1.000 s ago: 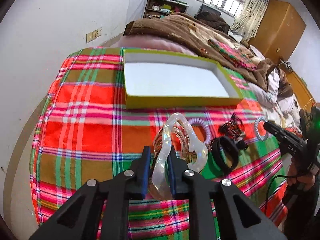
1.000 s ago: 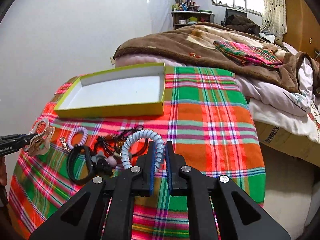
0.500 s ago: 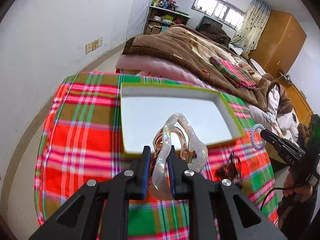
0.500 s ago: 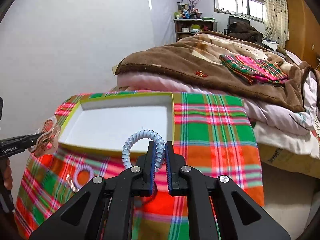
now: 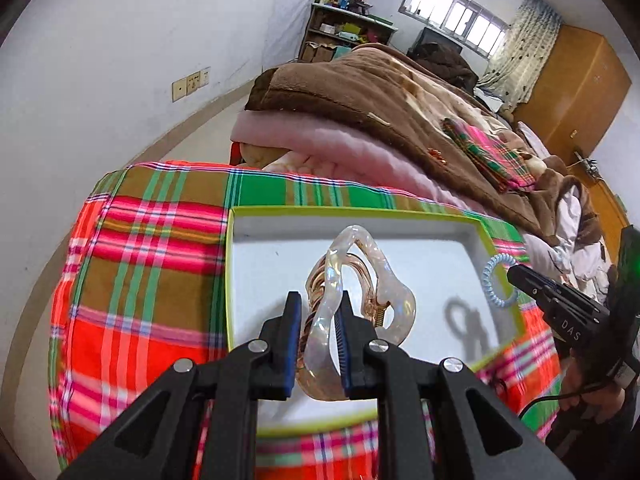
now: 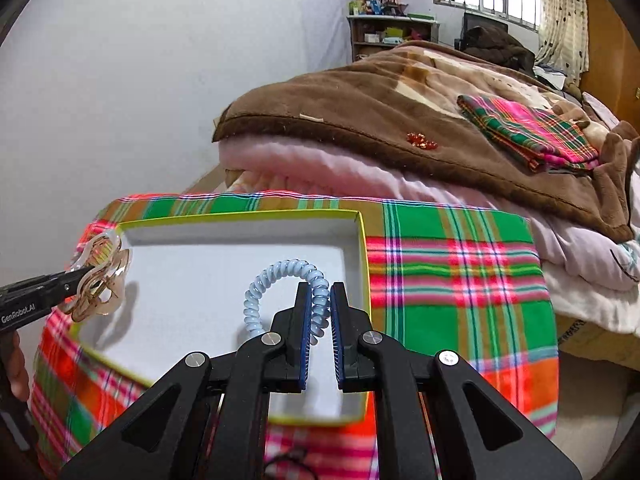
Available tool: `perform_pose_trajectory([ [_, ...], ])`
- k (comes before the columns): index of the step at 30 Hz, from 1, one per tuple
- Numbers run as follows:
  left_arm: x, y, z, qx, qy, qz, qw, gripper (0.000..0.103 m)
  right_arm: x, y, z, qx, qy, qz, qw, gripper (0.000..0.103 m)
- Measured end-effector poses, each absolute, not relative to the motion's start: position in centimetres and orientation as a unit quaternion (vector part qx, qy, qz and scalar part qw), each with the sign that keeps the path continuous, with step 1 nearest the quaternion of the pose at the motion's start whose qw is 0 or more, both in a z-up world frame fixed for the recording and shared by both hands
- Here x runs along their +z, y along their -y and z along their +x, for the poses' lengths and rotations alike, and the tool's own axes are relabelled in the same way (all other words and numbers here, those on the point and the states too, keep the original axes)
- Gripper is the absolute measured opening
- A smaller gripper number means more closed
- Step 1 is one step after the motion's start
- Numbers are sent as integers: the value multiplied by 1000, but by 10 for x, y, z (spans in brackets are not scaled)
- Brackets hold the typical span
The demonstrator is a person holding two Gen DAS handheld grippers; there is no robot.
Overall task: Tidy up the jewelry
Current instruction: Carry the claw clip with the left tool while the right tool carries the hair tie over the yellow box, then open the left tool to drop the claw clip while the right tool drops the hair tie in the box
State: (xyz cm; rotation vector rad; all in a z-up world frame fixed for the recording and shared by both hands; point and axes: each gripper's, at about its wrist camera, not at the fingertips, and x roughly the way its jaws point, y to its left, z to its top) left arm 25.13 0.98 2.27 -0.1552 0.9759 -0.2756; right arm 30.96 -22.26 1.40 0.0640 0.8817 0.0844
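My left gripper [image 5: 318,300] is shut on a clear, pearly hair claw clip [image 5: 352,280], held above the white floor of a shallow yellow-green box [image 5: 230,280]. In the right wrist view that clip [image 6: 98,280] hangs over the box's left rim. My right gripper [image 6: 319,290] is shut on a pale blue spiral hair tie [image 6: 276,276] over the right part of the box [image 6: 362,248]. From the left wrist view the spiral tie [image 5: 494,280] shows at the box's right rim, in the right gripper [image 5: 516,276].
The box lies on a red, green and orange plaid cloth [image 6: 452,264] over a table. Behind it a bed carries a brown blanket [image 6: 380,120] and a folded plaid cloth [image 6: 532,132]. A dark accessory [image 6: 288,464] peeks out at the near table edge.
Both grippers have moved forward from over the loose accessories on the cloth to over the box, each still holding its item. The accessories have dropped out of view below.
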Motion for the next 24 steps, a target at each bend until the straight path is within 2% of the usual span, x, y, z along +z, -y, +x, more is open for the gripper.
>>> perform_pose_trajectory([
  [24,-3,-13,282,-112,-487,-60,864,17,-18,207,351,28,-457,-20,889,10],
])
